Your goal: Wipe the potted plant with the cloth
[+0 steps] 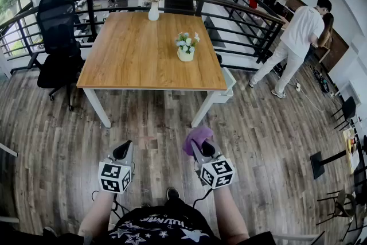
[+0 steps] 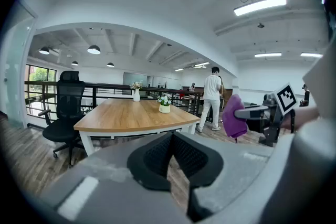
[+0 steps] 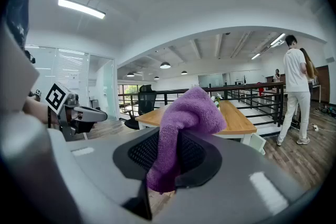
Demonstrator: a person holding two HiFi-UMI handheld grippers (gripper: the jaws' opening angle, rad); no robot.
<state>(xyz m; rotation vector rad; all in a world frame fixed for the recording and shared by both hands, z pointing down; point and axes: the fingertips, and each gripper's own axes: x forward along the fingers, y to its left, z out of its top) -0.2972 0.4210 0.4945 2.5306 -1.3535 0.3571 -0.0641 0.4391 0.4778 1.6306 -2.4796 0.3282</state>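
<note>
**Task progress at the approach stage, read from the three views.**

The right gripper [image 3: 176, 157] has its jaws closed on the purple cloth [image 3: 185, 118]. The fabric is pinched between the pads low down, and its free end bunches up above and ahead of the jaw tips. The left gripper [image 2: 170, 139] has its jaws pressed together with nothing between them. I hold both grippers out in front of me, side by side but apart, tipped slightly downward over the wooden floor [image 1: 275, 123].

The potted plant [image 1: 186, 47] (a small white pot with pale flowers) stands upright on the wooden table [image 1: 132, 60]. In the head view it sits toward the table's right side, well apart from both grippers, with a stretch of floor between. A white vase [image 1: 153, 10] of flowers stands at the table's far edge. A black office chair [image 1: 56, 37] sits beside the table's left end. A person [image 1: 298, 31] stands near the railing at the right, away from the table's near side.

Done, by my judgement: the cloth is in hand and looks securely gripped.

Left to do is everything that concerns the plant — close the gap to the table, bring the cloth against the leaves or pot, and wipe. Cloth and plant have not yet touched. The left gripper looks free to steady the pot, should that be needed.
</note>
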